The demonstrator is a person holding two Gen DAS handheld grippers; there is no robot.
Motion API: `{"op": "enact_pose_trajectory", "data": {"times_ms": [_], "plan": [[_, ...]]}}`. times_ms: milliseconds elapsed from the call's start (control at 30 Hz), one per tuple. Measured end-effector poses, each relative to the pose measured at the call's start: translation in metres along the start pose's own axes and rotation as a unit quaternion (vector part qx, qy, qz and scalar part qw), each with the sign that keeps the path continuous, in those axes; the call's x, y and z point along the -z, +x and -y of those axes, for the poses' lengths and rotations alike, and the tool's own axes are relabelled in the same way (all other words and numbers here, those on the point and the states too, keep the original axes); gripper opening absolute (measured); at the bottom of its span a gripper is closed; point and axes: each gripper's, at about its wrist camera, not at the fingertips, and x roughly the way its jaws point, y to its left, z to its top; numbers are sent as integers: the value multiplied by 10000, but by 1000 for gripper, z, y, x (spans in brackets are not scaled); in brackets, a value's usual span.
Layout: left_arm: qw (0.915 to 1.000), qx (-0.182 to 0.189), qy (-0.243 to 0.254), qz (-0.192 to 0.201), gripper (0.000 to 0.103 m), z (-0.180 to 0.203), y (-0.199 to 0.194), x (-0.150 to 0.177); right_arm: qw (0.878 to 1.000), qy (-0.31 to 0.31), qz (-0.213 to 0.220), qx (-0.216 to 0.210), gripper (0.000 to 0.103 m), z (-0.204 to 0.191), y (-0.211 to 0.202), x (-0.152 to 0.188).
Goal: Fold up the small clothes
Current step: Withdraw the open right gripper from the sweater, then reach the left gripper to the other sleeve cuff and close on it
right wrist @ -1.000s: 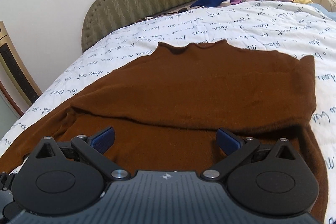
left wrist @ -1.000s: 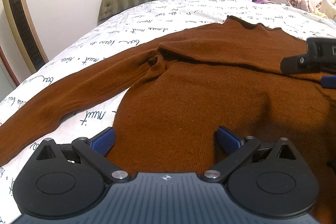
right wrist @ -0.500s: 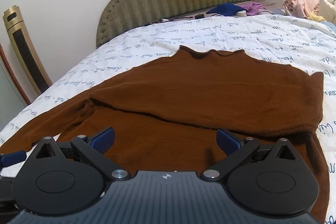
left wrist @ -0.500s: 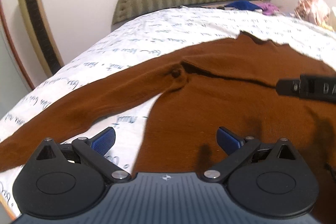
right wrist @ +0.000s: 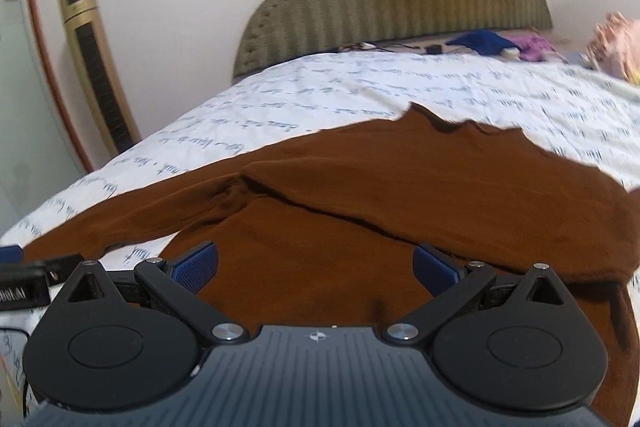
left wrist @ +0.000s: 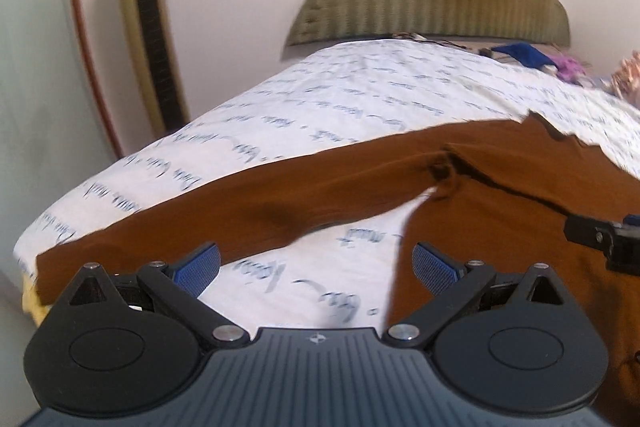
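We hover left gripper (left wrist: 316, 263) wide open, empty; sweater sleeve (left wrist: 240, 211) at 11 o'clock, long axis 8-to-2. Right gripper (right wrist: 316, 263) open, empty, farther.

cursive blue script on the bedsheet (left wrist: 360, 99), too blurred to read, no other legible text
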Motion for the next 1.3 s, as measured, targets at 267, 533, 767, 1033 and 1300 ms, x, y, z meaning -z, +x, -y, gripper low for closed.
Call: {"op": "enact_pose_trajectory", "data": {"times_ms": [267,533,767,1033,1300], "plan": [[9945,-407,-958,-133,103,-80,-21,-9,9928,-1157,31,-323,102,-48,-2,-3],[9747,-1456,-1697,-6,103,-158,-40,-17,9521,-3009,303,-456,102,-126,-6,-2],[9659,-367,-2504,-551,103,-192,-19,-6,9040,-4123,618,-950,90,-196,9,18],[9306,750,-3412,-1089,103,-213,12,9,8661,-4811,458,-1273,85,-252,36,51],[8940,1172,-4112,-1337,102,-223,56,25,8621,-4861,402,-1372,85,-270,57,64]]}}
